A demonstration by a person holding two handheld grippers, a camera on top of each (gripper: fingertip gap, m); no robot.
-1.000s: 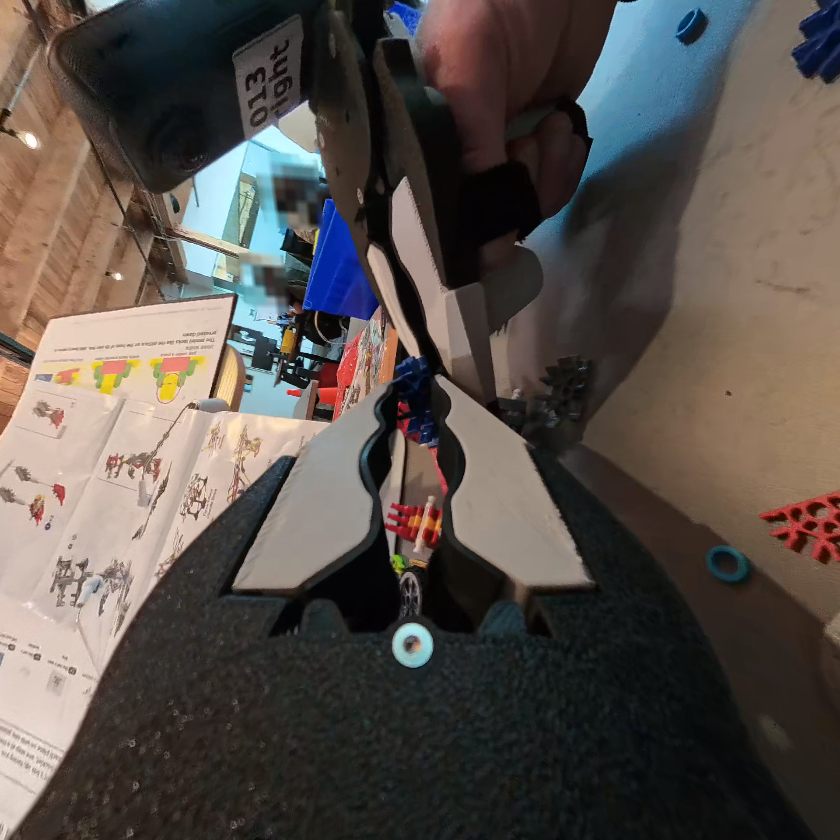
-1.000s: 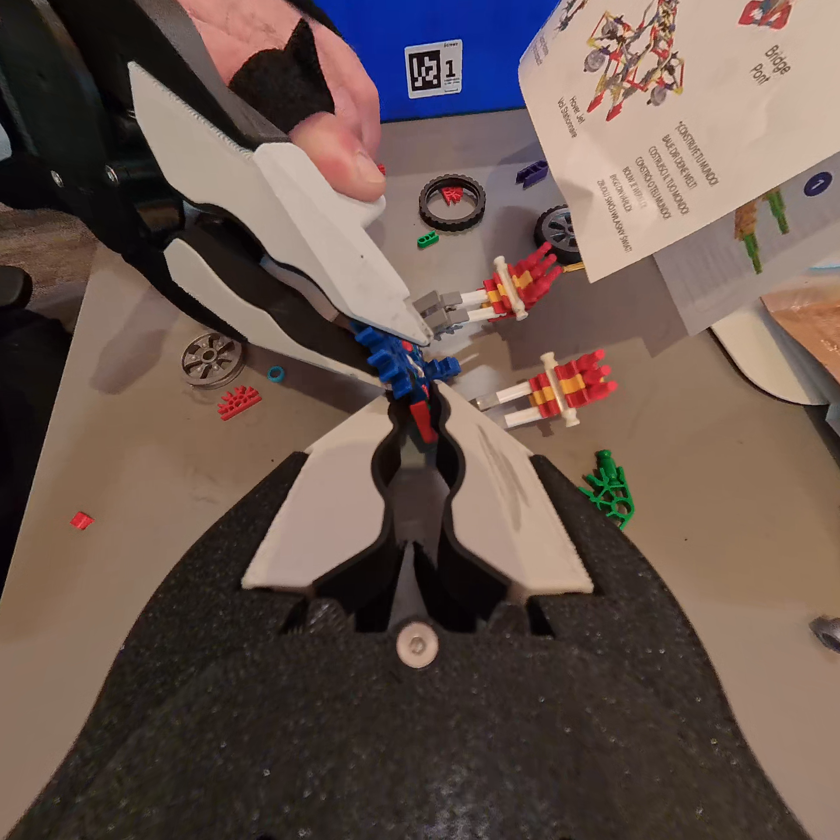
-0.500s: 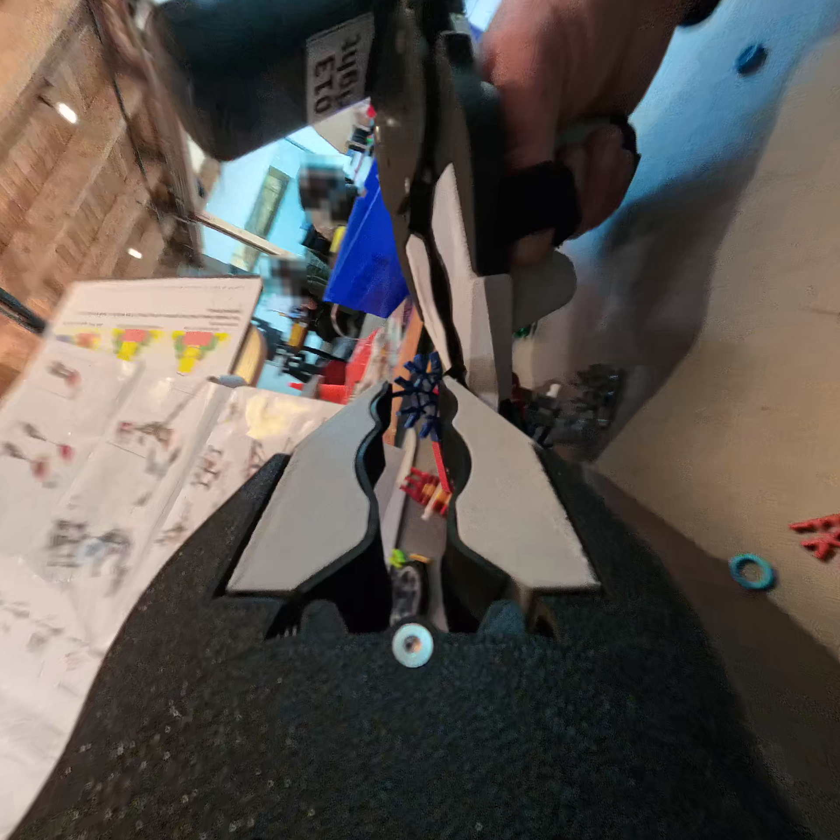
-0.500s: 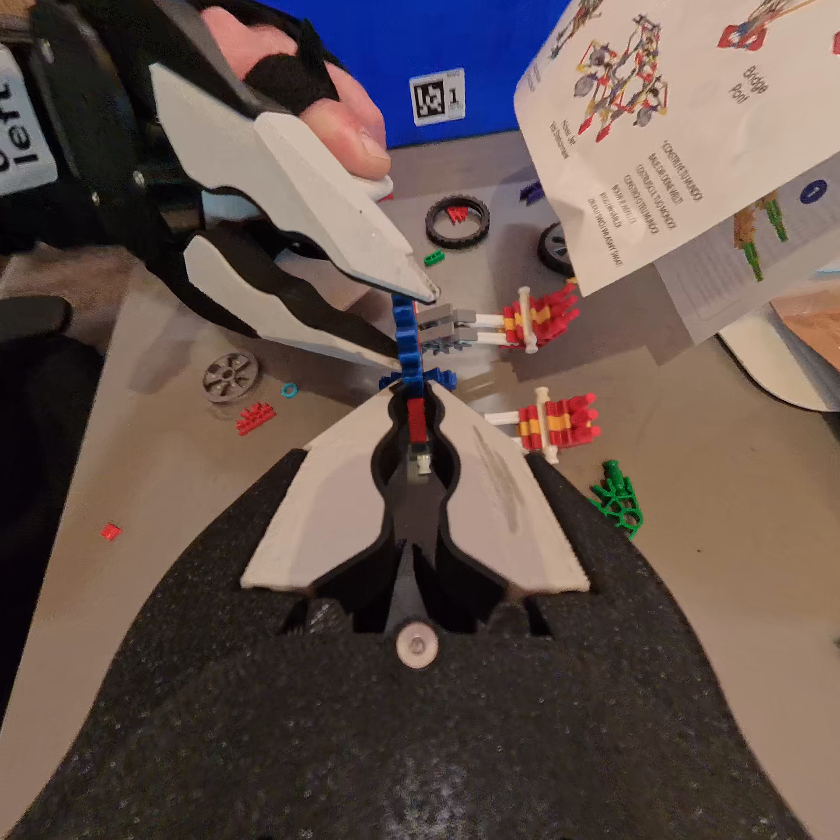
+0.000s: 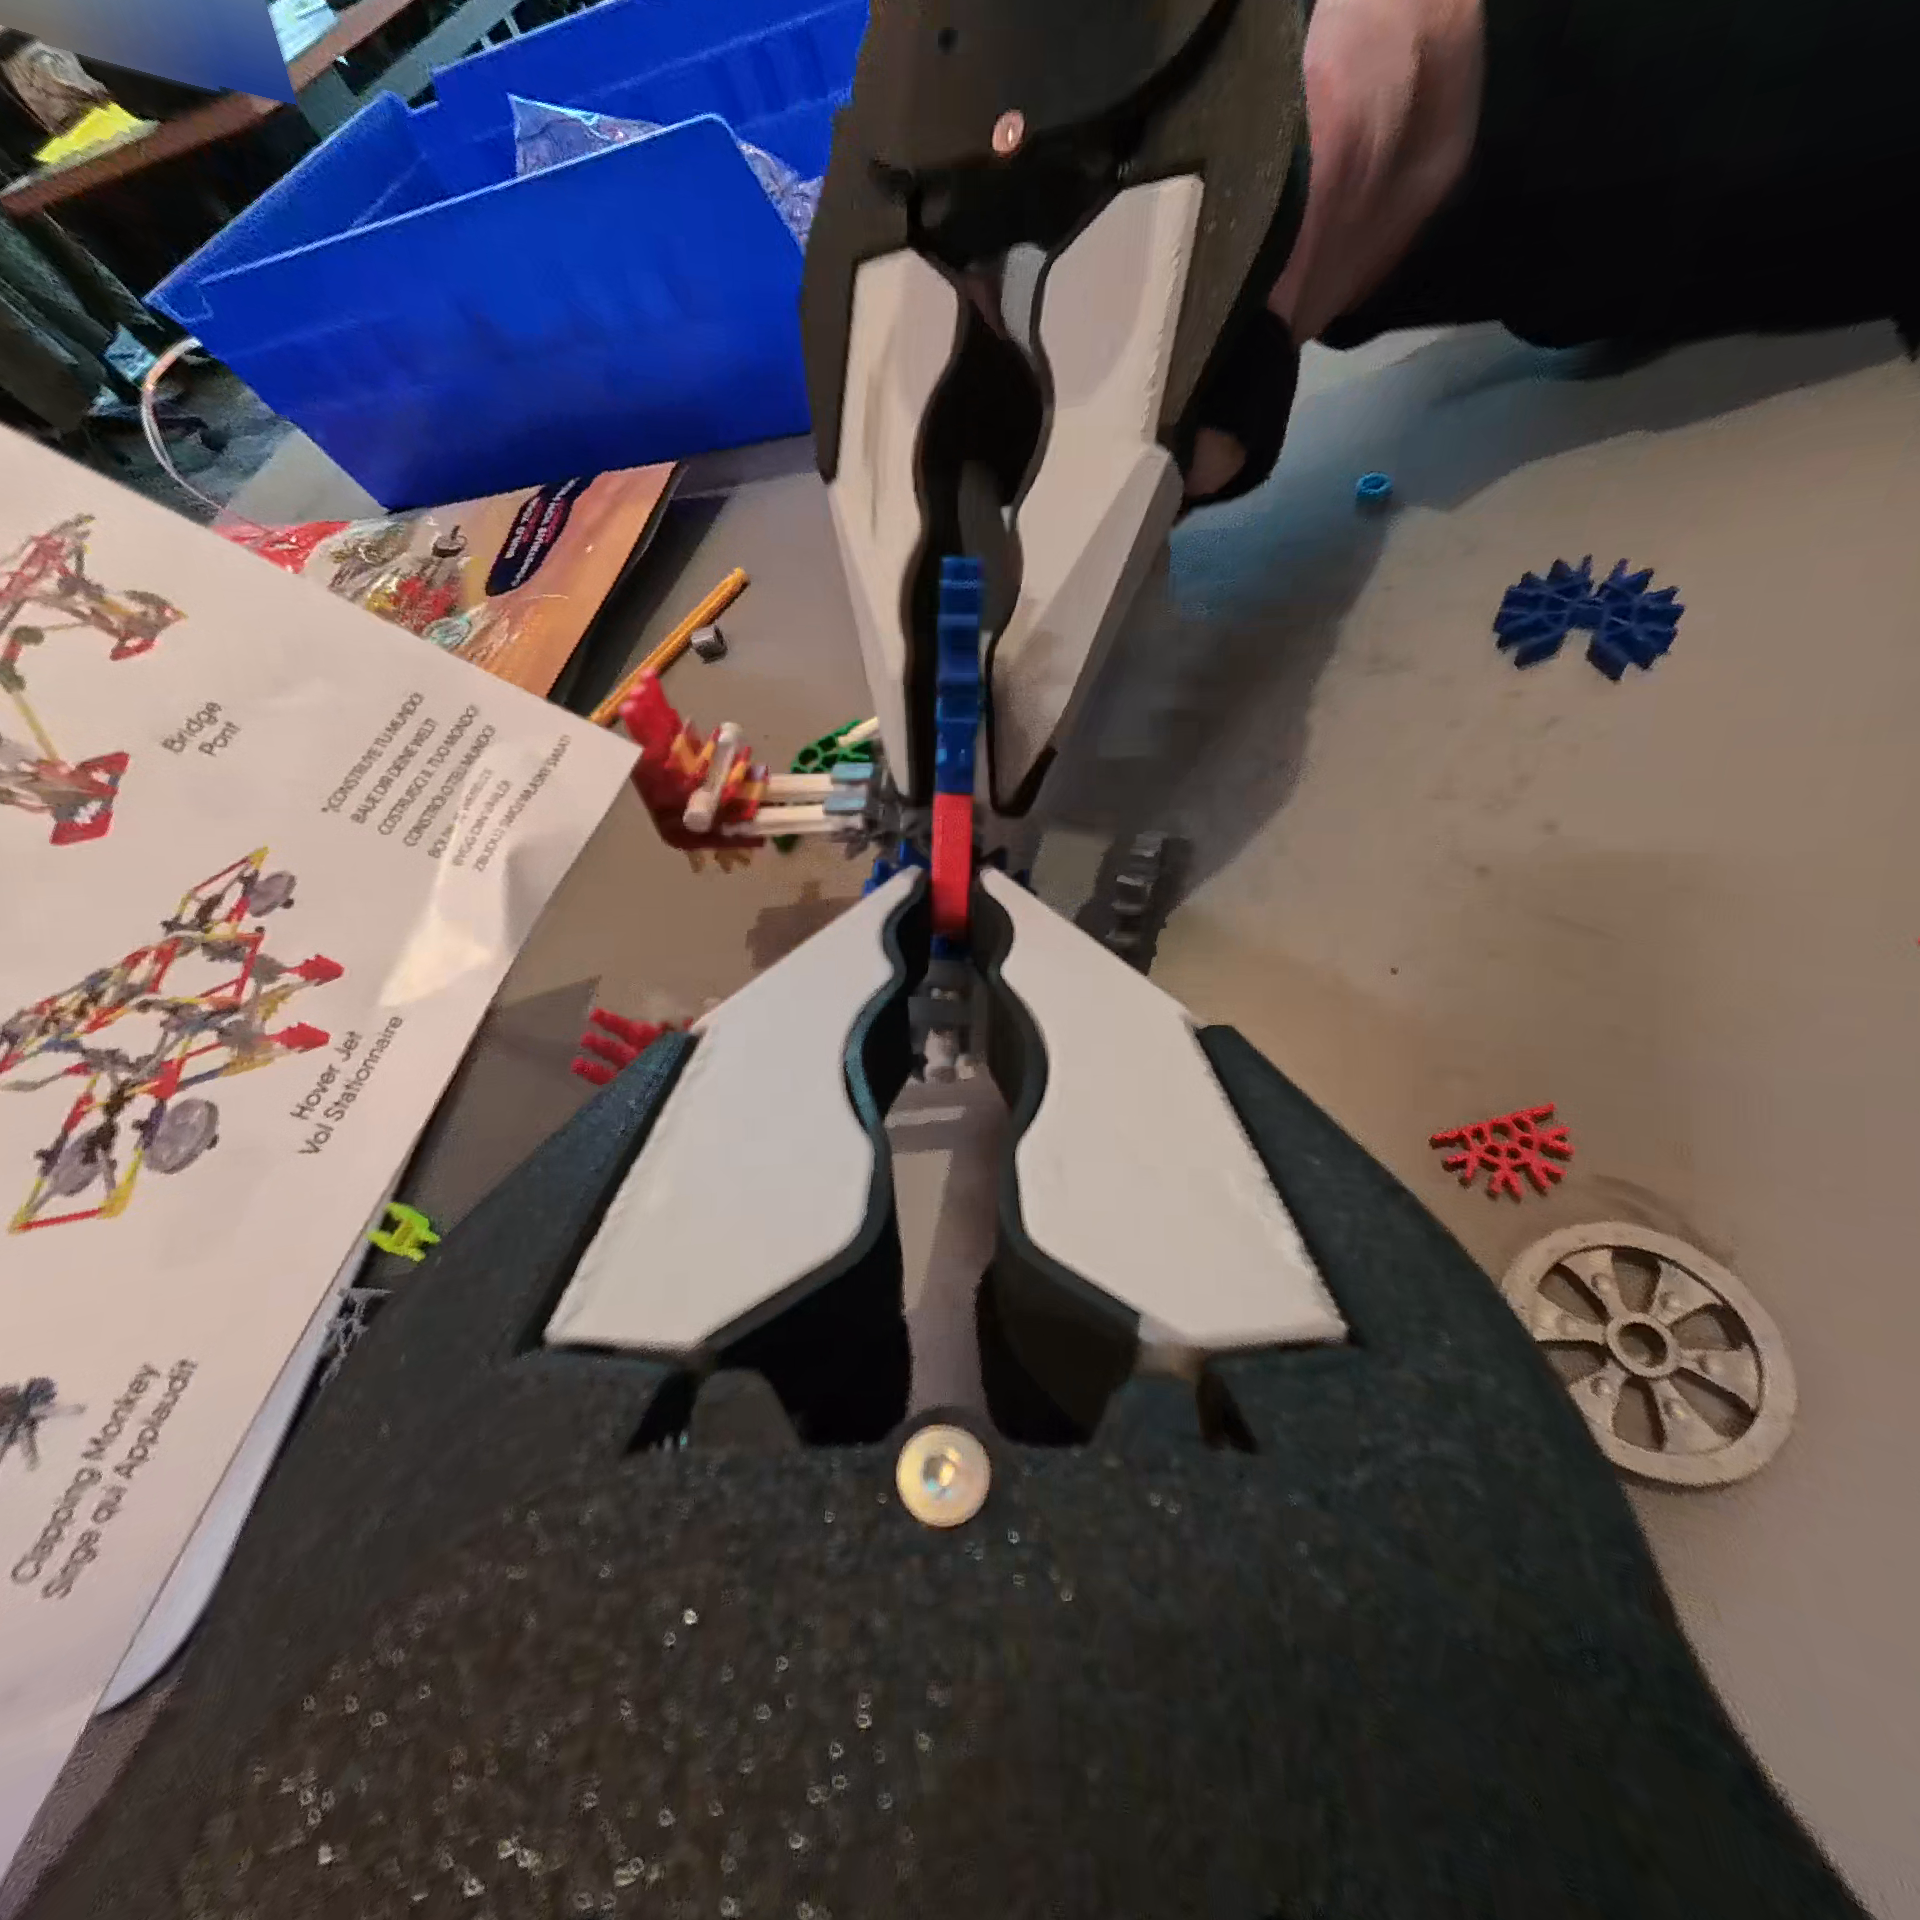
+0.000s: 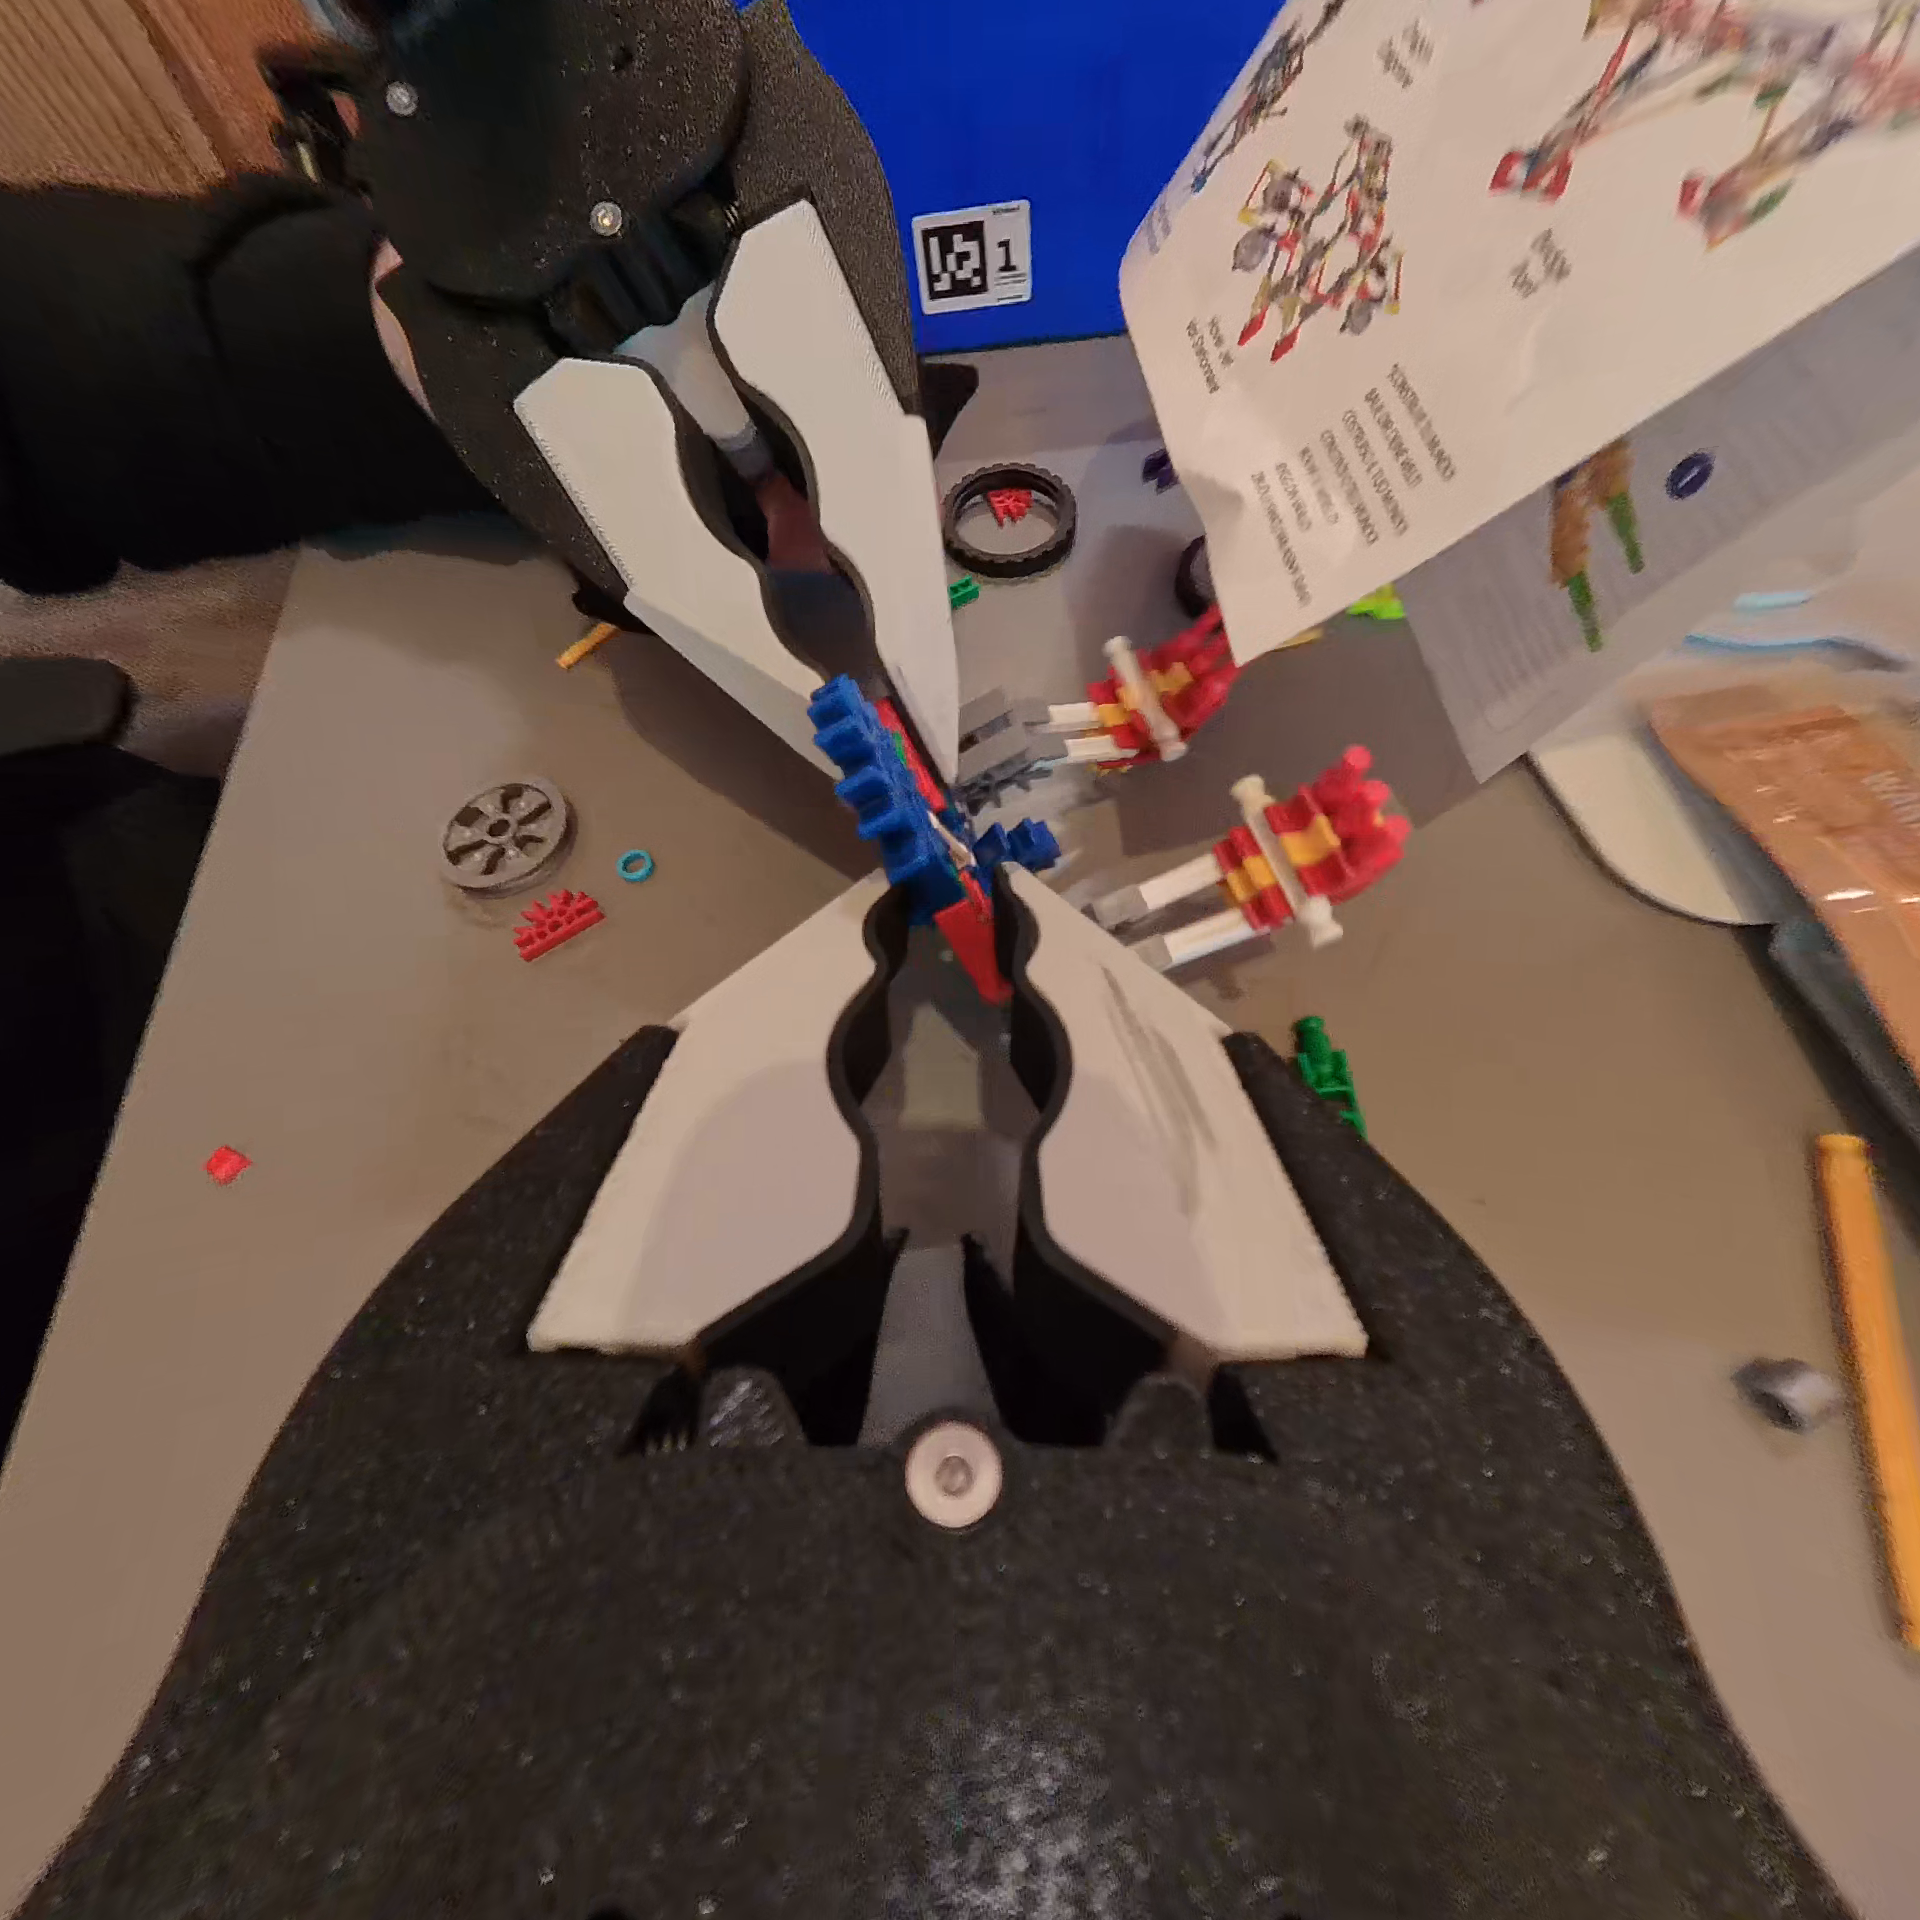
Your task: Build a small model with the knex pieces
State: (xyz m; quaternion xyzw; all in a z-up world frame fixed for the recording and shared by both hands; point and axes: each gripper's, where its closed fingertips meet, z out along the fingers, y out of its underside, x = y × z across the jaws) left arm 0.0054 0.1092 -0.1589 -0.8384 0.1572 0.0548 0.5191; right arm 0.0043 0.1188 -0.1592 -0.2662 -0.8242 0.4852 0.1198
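Two grippers meet tip to tip over tabletop (image 6: 436,1039). Left gripper (image 5: 951,894) clamped on red piece (image 5: 948,852) of blue-and-red assembly. Right gripper (image 6: 940,888) clamped on same assembly; blue gear (image 6: 883,779) sits between opposing tips. Two red-yellow rod clusters (image 6: 1278,862) just right of assembly. One grey wheel (image 6: 506,834), one teal ring (image 6: 634,864), one red connector (image 6: 559,923) left. One instruction sheet (image 6: 1455,291) at upper right. One blue bin (image 5: 499,312) behind.

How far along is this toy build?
Done: one red-yellow rod cluster seems joined to the blue-and-red assembly. In hand: left claw and right claw both shut on that assembly. Left: a second cluster, grey wheel and red connector lie loose on the table.
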